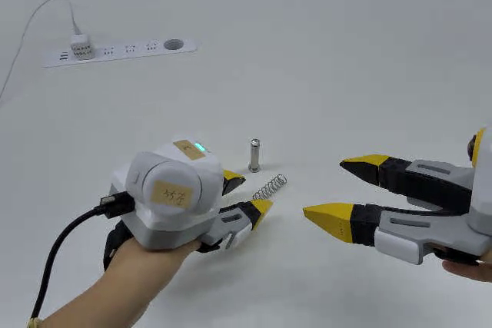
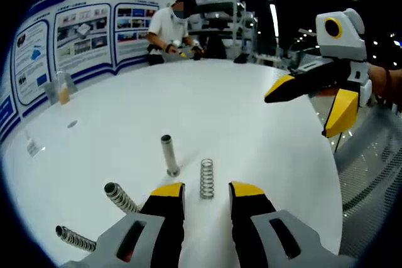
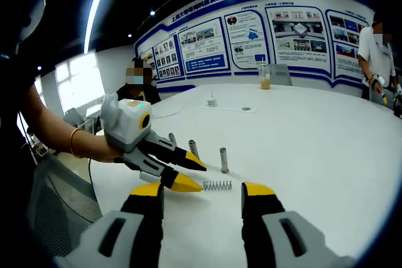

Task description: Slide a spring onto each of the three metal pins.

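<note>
Spring (image 1: 270, 187) lies flat and loose on the white table (image 1: 346, 59), centre, near side. Right gripper (image 1: 334, 188) is at right, jaws wide apart, holding nothing, tips pointing left toward the spring but apart from it. Left gripper (image 1: 250, 193) is at near left, jaws partly open, nothing held. The spring lies just ahead of its tips, in line with the gap; can't tell if they touch. Power strip (image 1: 123, 50) far left, one white plug in it. Bare pin (image 1: 254, 155) stands upright just beyond the spring. In the left gripper view a second pin (image 2: 120, 196) and a third pin (image 2: 74, 238) stand left of the bare one, each with a spring on it.
</note>
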Demonstrator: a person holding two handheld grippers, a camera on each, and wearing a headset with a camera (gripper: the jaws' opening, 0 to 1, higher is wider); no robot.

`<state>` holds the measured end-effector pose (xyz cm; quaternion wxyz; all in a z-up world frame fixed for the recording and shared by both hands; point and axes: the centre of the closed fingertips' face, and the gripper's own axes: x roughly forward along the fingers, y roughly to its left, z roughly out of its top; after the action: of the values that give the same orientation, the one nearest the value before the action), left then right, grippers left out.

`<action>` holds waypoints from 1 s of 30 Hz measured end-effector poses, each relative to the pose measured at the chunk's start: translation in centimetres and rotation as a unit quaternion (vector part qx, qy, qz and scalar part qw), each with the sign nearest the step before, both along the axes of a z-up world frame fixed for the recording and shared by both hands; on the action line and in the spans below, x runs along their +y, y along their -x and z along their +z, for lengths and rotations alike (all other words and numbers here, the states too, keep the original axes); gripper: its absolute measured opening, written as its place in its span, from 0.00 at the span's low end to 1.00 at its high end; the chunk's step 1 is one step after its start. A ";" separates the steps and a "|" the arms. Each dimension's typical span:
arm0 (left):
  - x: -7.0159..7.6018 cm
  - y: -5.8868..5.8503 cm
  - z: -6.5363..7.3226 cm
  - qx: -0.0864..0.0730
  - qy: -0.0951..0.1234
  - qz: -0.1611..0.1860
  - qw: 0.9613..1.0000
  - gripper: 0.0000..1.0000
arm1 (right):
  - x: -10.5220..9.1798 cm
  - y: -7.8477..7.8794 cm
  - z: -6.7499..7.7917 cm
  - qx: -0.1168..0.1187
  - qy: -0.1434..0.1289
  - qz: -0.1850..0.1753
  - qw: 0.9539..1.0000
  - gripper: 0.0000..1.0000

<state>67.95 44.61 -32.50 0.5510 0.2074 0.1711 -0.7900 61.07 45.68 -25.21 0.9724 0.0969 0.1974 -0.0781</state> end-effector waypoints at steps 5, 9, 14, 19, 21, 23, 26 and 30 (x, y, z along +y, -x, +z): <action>-0.5 0.1 -0.7 -0.005 -0.005 -0.003 1.000 0.24 | -0.3 0.2 -0.2 0.000 -0.002 -0.006 1.000 0.50; -0.7 0.3 -1.0 0.006 -0.013 -0.001 1.000 0.22 | -0.6 0.4 -0.3 0.001 -0.003 -0.010 1.000 0.49; -0.9 0.5 -1.5 0.008 -0.022 -0.004 1.000 0.19 | -0.7 0.5 -0.5 0.001 -0.004 -0.013 1.000 0.48; -0.9 0.6 -2.2 0.001 -0.032 -0.008 0.999 0.16 | -0.8 0.5 -0.7 0.003 -0.005 -0.015 1.000 0.47; -0.9 0.6 -2.2 0.000 -0.031 -0.009 0.999 0.14 | -0.8 0.5 -0.7 0.003 -0.007 -0.018 1.000 0.47; -0.9 0.7 -2.2 -0.005 -0.029 -0.011 1.000 0.13 | -0.8 0.5 -0.8 0.005 -0.008 -0.019 1.000 0.47; -1.0 0.7 -2.2 -0.016 -0.025 -0.019 0.999 0.12 | -0.9 0.5 -1.0 0.006 -0.009 -0.021 1.000 0.47; -0.9 0.9 -2.2 -0.042 -0.020 -0.038 0.998 0.11 | -0.9 0.5 -1.1 0.006 -0.012 -0.026 1.000 0.47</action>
<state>67.04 43.70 -34.73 0.5229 0.2576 0.1552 -0.7976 60.55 44.75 -26.28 0.9675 0.1134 0.2021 -0.1013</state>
